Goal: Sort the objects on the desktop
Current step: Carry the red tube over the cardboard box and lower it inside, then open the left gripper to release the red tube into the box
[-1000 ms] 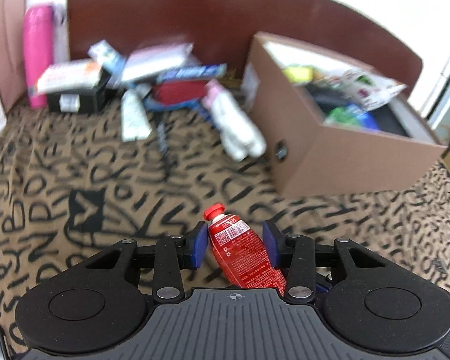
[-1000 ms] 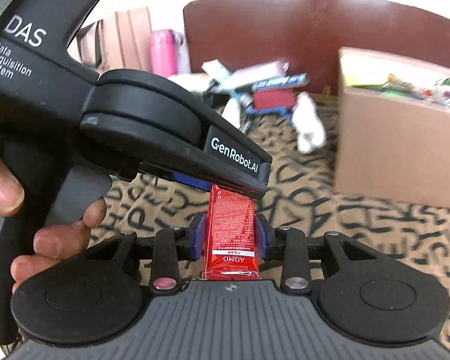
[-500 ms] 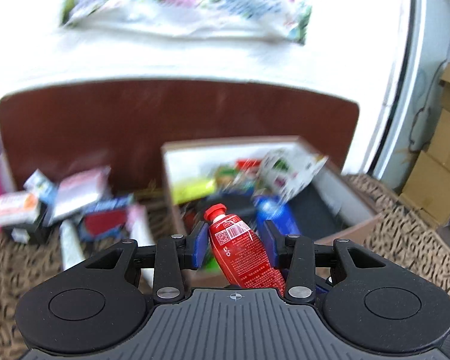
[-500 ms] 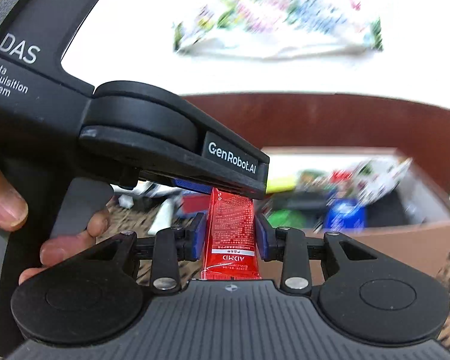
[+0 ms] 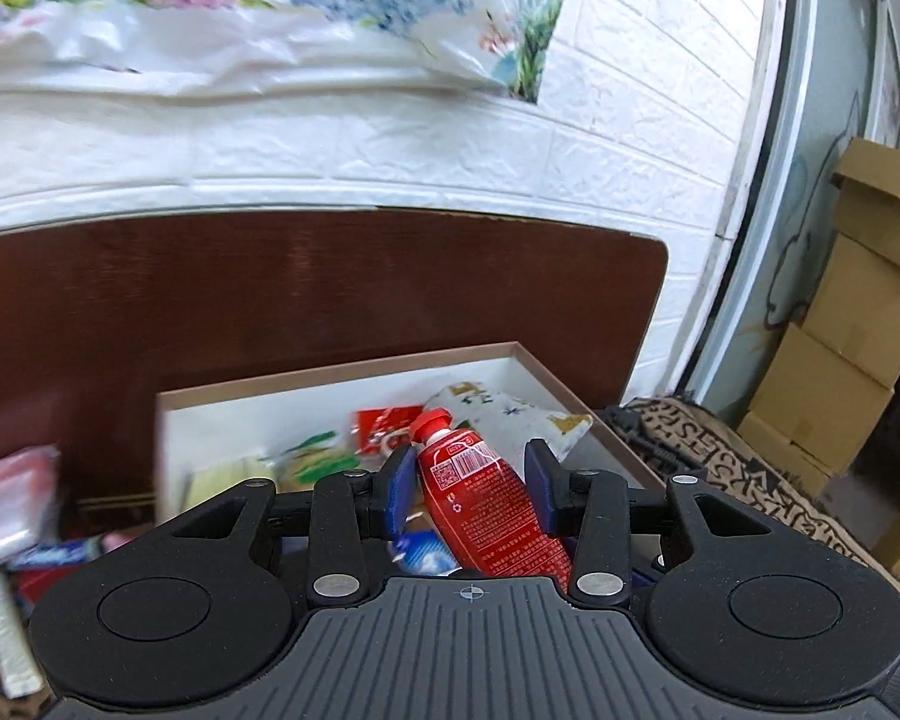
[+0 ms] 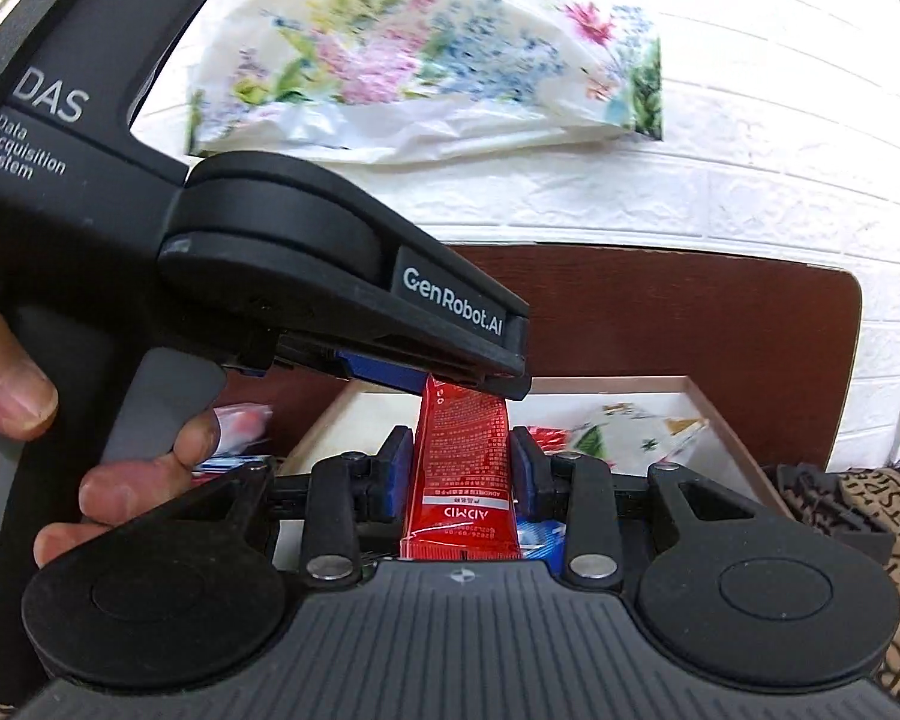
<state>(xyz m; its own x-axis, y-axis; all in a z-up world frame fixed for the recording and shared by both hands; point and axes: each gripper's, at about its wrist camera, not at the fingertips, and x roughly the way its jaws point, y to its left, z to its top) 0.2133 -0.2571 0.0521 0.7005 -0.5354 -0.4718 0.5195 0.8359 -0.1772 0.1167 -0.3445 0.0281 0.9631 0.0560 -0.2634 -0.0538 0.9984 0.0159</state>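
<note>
**Left wrist view: tube over the box, not yet dropped**

My left gripper [image 5: 468, 480] has its jaws clenched on the red tube [image 5: 486, 510] near the cap end, with the cap pointing forward and slightly left. In the right wrist view, my right gripper [image 6: 461, 468] is clamped on the same tube at its flat crimped end, so both of us carry it between us, clear of the surface [image 5: 720, 450].

The tube hangs in front of the open box [image 5: 342, 369], which stands against the brown board at the back edge of the surface. I look down over its near rim, so I judge the tube to be at or just short of the opening.

Already inside the box I can see a floral packet [image 5: 510, 414], a red packet [image 5: 378, 426], something green and yellow, too blurred to name, and a blue packet [image 5: 420, 546] low between my jaws. That part of the sorting looks done.

What is left, as I judge it: let the tube go into the box, which means both sets of jaws must release. Then there is the pile at the left edge of the surface: a silver tube [image 5: 3, 630], a blue bar [image 5: 54, 555] and a pink packet [image 5: 6, 480] lie outside the box. Whether more sits beyond them I cannot tell.
</note>
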